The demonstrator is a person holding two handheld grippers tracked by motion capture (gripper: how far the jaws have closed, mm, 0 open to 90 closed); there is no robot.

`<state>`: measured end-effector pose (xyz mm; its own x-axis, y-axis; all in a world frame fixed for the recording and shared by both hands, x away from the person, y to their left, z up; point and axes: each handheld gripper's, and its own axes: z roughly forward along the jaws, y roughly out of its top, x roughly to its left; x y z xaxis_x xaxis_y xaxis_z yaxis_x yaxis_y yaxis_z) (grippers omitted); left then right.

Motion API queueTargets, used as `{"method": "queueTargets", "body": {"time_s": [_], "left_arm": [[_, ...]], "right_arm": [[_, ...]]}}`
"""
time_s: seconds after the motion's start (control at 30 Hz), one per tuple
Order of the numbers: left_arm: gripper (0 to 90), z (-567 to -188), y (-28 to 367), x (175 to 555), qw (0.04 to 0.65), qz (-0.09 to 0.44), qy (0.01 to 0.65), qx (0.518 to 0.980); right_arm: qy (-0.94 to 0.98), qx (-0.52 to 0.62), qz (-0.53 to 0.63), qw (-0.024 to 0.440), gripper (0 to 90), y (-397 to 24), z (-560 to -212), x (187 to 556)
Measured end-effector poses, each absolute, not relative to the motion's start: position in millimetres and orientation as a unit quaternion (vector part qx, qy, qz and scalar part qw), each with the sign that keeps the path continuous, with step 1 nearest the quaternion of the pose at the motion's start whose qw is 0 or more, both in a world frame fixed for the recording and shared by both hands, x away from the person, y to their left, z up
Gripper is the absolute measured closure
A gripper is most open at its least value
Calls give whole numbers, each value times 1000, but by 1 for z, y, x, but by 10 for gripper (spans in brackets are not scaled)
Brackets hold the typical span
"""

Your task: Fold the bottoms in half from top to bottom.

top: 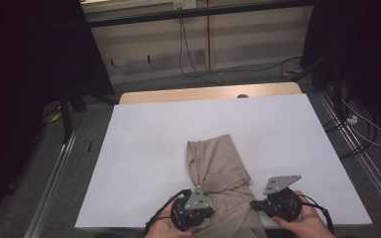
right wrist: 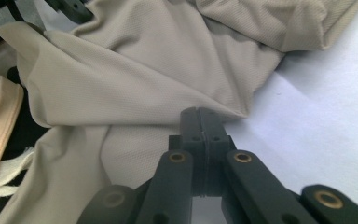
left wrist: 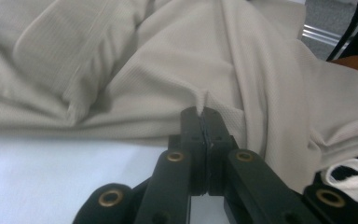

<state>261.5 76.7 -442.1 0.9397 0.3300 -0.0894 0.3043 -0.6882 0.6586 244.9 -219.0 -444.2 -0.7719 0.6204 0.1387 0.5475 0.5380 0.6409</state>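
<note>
With the beige garment (top: 219,173) lying at 6 o'clock on the white worktop (top: 144,148), my left gripper (left wrist: 200,112) is clenched on a small pinch of cloth and my right gripper (right wrist: 199,112) seems clenched at its edge, so I should lift both evenly.

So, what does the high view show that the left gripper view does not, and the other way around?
The high view alone shows the whole white table, the floor cables behind it, and the right gripper beside the beige garment. The left gripper view alone shows the closed jaws of the left gripper pinching a small peak of fabric, plus a white drawstring nearby. Both show the garment, the left gripper and the white surface.
</note>
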Motion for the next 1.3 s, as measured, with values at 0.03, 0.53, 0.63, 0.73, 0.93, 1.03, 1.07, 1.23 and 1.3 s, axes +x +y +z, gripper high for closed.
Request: {"method": "queueTargets", "body": {"time_s": [0.03, 0.53, 0.63, 0.73, 0.93, 1.03, 1.07, 1.23, 1.3], "left_arm": [[900, -442, 79, 261, 359, 16, 181, 916], [616, -423, 103, 272, 401, 21, 233, 886], [512, -414, 95, 296, 405, 73, 237, 880], [397, -416, 82, 324, 404, 66, 240, 880], [383, -429, 65, 338, 400, 26, 224, 888], [565, -427, 68, 327, 401, 29, 205, 892], [596, -426, 71, 324, 407, 29, 206, 889], [673, -425, 79, 303, 412, 18, 180, 893], [645, -426, 81, 294, 414, 8, 169, 894]], "right_arm": [[878, 331, 342, 58, 900, -220, -443, 244], [851, 356, 377, 86, 625, -230, -428, 265], [847, 351, 387, 96, 590, -221, -421, 286], [846, 348, 393, 95, 505, -207, -421, 308], [851, 362, 378, 53, 460, -193, -442, 340], [852, 349, 389, 35, 611, -196, -442, 335], [852, 343, 394, 38, 678, -197, -439, 331], [851, 316, 419, 34, 770, -207, -427, 305], [855, 310, 415, 29, 759, -210, -427, 292]]}}
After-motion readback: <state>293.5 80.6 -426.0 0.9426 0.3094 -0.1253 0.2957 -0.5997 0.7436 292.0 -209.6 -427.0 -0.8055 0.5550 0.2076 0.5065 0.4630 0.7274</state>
